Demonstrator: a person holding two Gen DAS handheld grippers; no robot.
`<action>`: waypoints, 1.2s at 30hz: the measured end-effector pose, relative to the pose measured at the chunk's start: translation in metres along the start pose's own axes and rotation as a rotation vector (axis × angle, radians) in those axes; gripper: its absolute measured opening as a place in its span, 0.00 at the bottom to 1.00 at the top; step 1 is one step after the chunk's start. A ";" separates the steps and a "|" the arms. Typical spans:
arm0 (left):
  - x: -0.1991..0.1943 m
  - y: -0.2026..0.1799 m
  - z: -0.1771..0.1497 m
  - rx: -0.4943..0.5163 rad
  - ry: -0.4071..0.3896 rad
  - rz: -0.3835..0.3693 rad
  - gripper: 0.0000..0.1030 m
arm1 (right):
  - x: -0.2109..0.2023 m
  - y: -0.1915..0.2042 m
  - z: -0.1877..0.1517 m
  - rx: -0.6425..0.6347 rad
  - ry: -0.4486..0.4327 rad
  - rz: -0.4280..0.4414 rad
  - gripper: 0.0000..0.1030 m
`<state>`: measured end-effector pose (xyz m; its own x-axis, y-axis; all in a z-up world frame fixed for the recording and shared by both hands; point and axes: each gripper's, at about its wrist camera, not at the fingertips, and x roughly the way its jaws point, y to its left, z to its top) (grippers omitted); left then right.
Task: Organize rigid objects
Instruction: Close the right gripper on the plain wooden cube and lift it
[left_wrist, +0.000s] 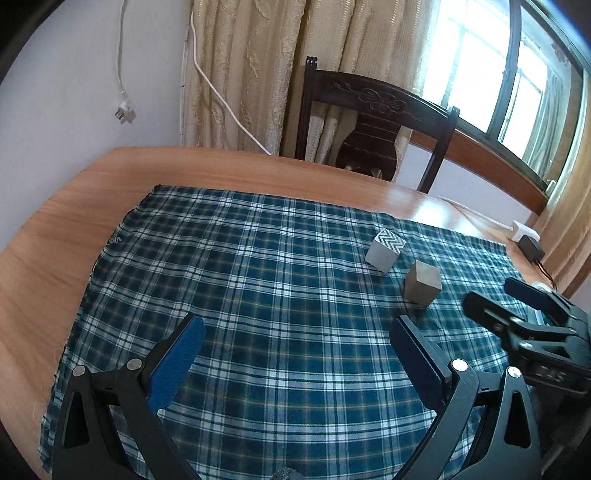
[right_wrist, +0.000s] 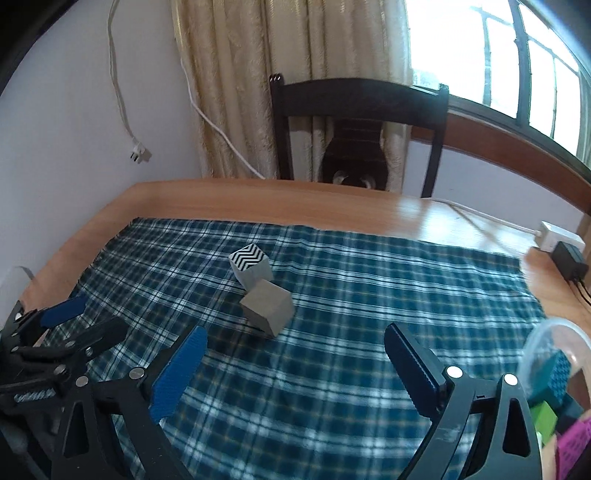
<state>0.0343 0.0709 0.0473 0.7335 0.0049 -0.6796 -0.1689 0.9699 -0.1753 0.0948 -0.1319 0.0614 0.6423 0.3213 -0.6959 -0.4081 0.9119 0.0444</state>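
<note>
Blue ribbed pads line both tools. The right tool (right_wrist: 295, 354) stands wide with nothing between its pads, hovering above the plaid cloth (right_wrist: 369, 280) and pointing down at an angle toward two cubes. The left tool (left_wrist: 297, 345) is likewise wide and empty; in the right wrist view it shows at the lower left edge, well apart from the cubes.

The grey cube (right_wrist: 267, 308) lies just ahead of the right tool, resting on the cloth and turned corner-on to the pads. The chevron cube (right_wrist: 251, 266), patterned black and white on its top face, sits directly behind it; from the right wrist view the two appear to touch, while the left wrist view shows a narrow gap, so contact cannot be confirmed.

A clear bowl (right_wrist: 554, 339) is visible at the lower right edge of the right wrist view, holding several coloured blocks: teal, green and magenta are discernible. Its full contents are cut off by the frame.

Assessment: sorting is well advanced. Several blocks appear already collected in the bowl; two cubes remain loose on the cloth. The grey cube is the nearer and the likely next pick for the right tool.

Beyond the cloth: wooden tabletop (right_wrist: 332, 199), a dark chair (right_wrist: 358, 96), a white adapter (right_wrist: 561, 234).
</note>
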 end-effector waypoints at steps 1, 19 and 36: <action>0.000 0.001 0.000 -0.003 0.001 -0.002 0.98 | 0.002 0.001 0.001 -0.005 0.005 0.002 0.94; -0.001 0.003 -0.002 -0.036 0.033 -0.046 0.98 | 0.058 0.014 0.017 -0.056 0.138 0.035 0.74; 0.015 0.006 -0.004 -0.031 0.059 -0.023 0.98 | 0.065 0.004 0.016 0.004 0.138 0.055 0.43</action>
<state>0.0417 0.0760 0.0328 0.6978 -0.0328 -0.7155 -0.1733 0.9615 -0.2131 0.1459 -0.1032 0.0279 0.5235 0.3332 -0.7842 -0.4375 0.8949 0.0883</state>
